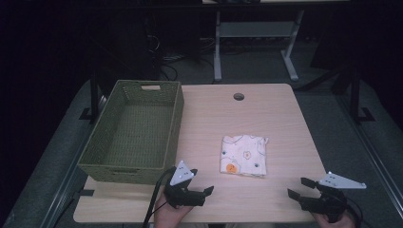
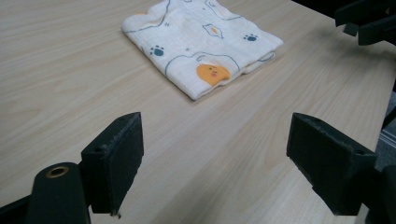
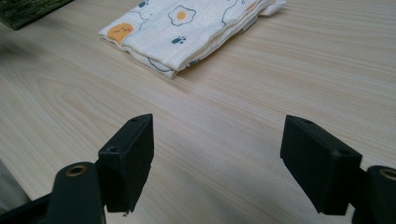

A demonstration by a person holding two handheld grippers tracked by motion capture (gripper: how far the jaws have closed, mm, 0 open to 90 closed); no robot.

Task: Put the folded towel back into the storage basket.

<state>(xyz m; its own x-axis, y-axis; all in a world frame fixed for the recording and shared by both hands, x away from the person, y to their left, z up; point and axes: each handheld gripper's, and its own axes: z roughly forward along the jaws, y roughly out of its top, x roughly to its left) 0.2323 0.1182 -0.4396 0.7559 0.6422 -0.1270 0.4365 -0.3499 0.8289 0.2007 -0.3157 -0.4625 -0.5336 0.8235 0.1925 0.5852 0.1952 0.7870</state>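
1. A folded square of white muslin cloth (image 1: 244,155), printed with fried eggs, blue paw prints and a round orange face, lies flat on the light wood-grain table (image 1: 209,123); it serves as the landmark here.
2. Its layered folded edges show in the right gripper view (image 3: 187,28), stacked neatly; the exact number of layers is hard to make out.
3. A green woven rectangular basket (image 1: 135,133) with cut-out handles stands to the left of the cloth, well apart from it, at the table's left edge.
4. A small round cable hole (image 1: 238,97) sits in the tabletop beyond the cloth, toward the far edge.
5. The left black two-jaw gripper (image 1: 207,191) is on the near side of the cloth and to its left, just in front of the basket's near wall. Its jaws stand wide apart, holding nothing, and point toward the cloth (image 2: 201,44).
6. The right black two-jaw gripper (image 1: 299,187) is on the near side of the cloth and to its right, close to the table's near edge. Its jaws are likewise spread wide, with bare tabletop between them.
7. Neither gripper touches the cloth.
8. Beyond the table, past the cloth, the pale metal legs of another desk (image 1: 217,52) stand on a dark floor.
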